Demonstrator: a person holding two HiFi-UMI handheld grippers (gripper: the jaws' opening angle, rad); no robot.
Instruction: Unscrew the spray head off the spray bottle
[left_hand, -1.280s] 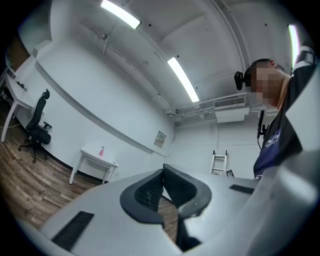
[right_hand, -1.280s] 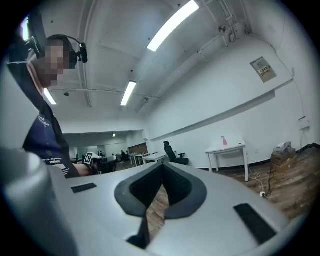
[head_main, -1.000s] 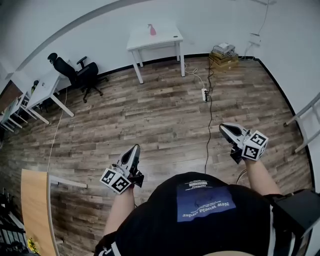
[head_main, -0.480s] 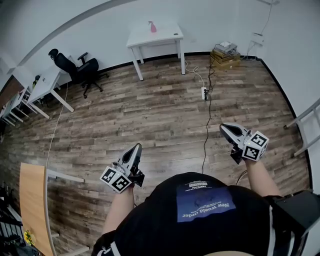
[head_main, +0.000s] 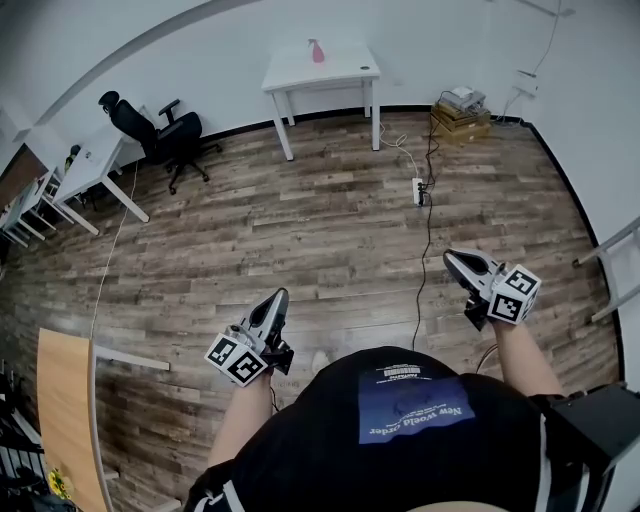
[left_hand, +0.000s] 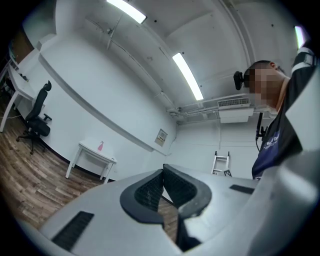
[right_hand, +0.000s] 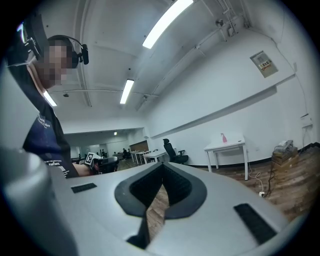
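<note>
A pink spray bottle (head_main: 317, 51) stands on a white table (head_main: 345, 72) against the far wall, well across the room. It also shows small in the left gripper view, the bottle (left_hand: 101, 146) on its table (left_hand: 92, 156), and in the right gripper view, the bottle (right_hand: 223, 137) on the table (right_hand: 227, 146). My left gripper (head_main: 279, 298) is held low near my body, shut and empty. My right gripper (head_main: 452, 260) is likewise shut with nothing in it. Both point toward the far wall, with the jaw tips touching in each gripper view.
Wooden floor lies between me and the table. A power strip (head_main: 421, 190) and its cable (head_main: 423, 270) run along the floor on the right. A black office chair (head_main: 160, 145) and white desks (head_main: 95, 180) stand at the left. Cardboard boxes (head_main: 462, 110) sit at the far right wall. A wooden tabletop (head_main: 66, 420) is at my lower left.
The whole room has slid slightly in the head view, the table now a little nearer and further right. Both grippers stay shut and keep their pose.
</note>
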